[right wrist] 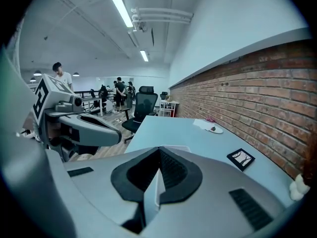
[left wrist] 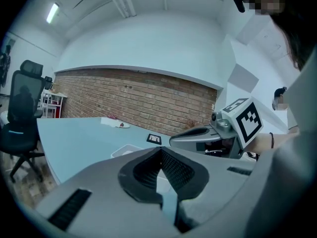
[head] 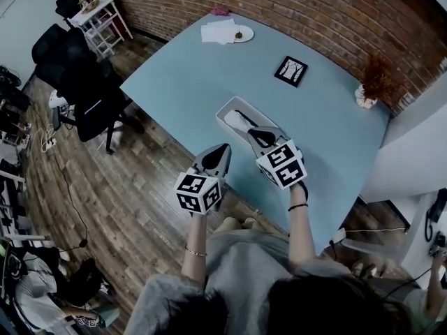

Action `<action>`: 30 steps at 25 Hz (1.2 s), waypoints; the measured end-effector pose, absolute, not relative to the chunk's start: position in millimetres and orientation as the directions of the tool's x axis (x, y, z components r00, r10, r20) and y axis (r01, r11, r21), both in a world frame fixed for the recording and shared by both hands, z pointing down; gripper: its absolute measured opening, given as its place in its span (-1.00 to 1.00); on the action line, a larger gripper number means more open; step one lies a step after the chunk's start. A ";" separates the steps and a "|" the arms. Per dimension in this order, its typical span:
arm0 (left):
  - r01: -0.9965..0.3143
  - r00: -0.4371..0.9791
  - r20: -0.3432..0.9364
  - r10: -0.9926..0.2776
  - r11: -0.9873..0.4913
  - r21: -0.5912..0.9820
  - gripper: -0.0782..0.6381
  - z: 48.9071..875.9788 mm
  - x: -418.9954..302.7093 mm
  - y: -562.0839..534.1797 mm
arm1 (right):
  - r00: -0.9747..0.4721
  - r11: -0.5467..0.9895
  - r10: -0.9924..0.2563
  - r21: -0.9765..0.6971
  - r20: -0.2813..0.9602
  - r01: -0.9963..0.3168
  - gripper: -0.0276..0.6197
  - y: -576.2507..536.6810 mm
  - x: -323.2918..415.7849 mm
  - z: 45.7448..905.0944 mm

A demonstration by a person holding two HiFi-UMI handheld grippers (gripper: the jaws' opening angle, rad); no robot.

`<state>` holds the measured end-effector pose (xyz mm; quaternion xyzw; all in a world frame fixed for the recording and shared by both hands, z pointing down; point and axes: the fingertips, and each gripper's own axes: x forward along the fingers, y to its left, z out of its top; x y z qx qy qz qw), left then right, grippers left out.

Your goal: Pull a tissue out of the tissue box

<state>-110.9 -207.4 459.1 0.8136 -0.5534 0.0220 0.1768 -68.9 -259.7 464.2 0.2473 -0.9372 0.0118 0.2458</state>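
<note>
A white open-topped tissue box [head: 237, 115] lies near the front edge of the light blue table [head: 181, 75], with white tissue showing inside. My right gripper [head: 254, 133] hovers over the box's near end, jaws together and empty. My left gripper [head: 225, 148] hangs just left of the box, at the table's edge, also shut on nothing. In the left gripper view the box [left wrist: 125, 150] sits just beyond my closed jaws [left wrist: 160, 151], and the right gripper [left wrist: 174, 142] reaches in from the right. In the right gripper view only the box's rim [right wrist: 174, 148] shows past the jaws [right wrist: 159, 149].
Farther back on the table are a black-framed picture [head: 291, 70], a sheaf of papers with a small plate [head: 227, 31], and a vase of dried plants [head: 370, 84] by the brick wall. Black office chairs [head: 80, 75] stand on the wooden floor to the left.
</note>
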 end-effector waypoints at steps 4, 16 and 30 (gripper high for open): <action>-0.904 0.399 0.253 -0.881 -0.332 0.269 -0.77 463.9 -122.8 -225.7 | -0.741 0.877 -0.453 0.098 0.495 -0.471 -0.91 -275.2 -78.4 471.0; -0.870 0.474 0.299 -0.828 -0.389 0.303 -0.77 487.9 -142.6 -264.8 | -0.681 0.876 -0.416 0.065 0.603 -0.477 -0.91 -306.6 -104.4 505.7; -0.839 0.531 0.334 -0.779 -0.425 0.341 -0.77 510.4 -167.0 -278.0 | -0.557 0.857 -0.384 0.059 0.737 -0.513 -0.62 -314.2 -121.3 546.2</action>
